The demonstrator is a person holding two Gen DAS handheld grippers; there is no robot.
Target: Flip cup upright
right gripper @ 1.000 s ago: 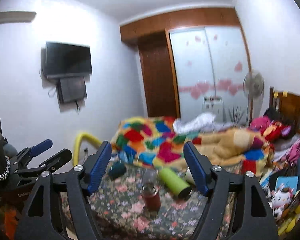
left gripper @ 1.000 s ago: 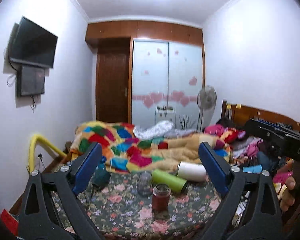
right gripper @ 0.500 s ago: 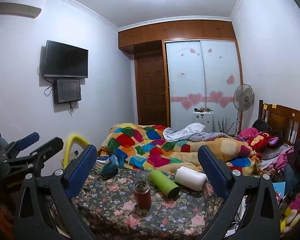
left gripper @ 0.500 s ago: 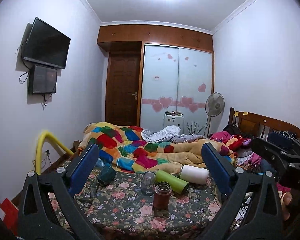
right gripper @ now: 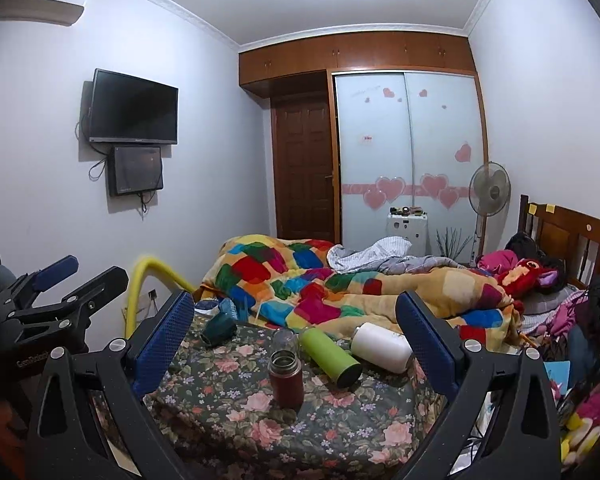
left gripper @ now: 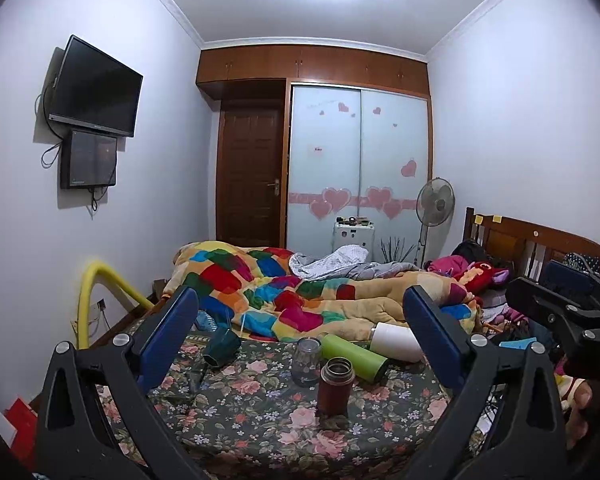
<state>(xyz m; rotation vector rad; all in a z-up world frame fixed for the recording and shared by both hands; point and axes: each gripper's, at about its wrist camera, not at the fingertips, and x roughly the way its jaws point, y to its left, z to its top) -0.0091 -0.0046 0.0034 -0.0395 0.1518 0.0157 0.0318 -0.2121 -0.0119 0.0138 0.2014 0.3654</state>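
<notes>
Cups lie toppled ahead: green cup [left gripper: 355,356], white cup [left gripper: 396,343]; both hand-held grippers [left gripper: 300,344] [right gripper: 296,344] hover released, empty, well short of them.

On the surface [right gripper: 228,420], an upright flask [right gripper: 286,378] stands before a jar [right gripper: 285,341]; two bottles [right gripper: 330,356] lie right, a tipped cup [right gripper: 219,330] left.

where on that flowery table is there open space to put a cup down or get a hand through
The near front of the floral table is bare, ahead of the brown flask. Also open: the left stretch between the dark green cup and the flask. Crowded: the back right, where the glass jar, green bottle and white bottle cluster.
</notes>
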